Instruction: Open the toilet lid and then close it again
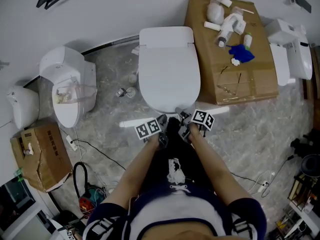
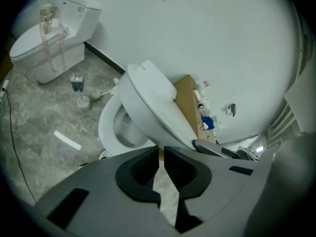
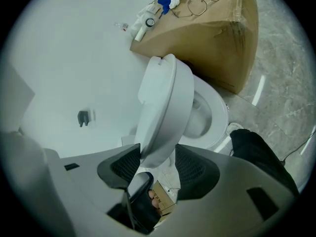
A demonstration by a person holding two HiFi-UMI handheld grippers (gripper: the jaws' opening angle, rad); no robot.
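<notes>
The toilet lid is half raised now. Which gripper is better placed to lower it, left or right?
Right. The right gripper has its jaws on the front edge of the toilet lid. The jaws of the left gripper are closing on nothing, and the lid lies beyond them.

Left hand-held gripper (image 2: 161, 152) closing, empty — right hand-held gripper (image 3: 157, 157) clamped.

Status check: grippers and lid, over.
Left gripper closing, empty. Right gripper grips lid at its front edge. Lid half raised over bowl. Nothing in its way.
</notes>
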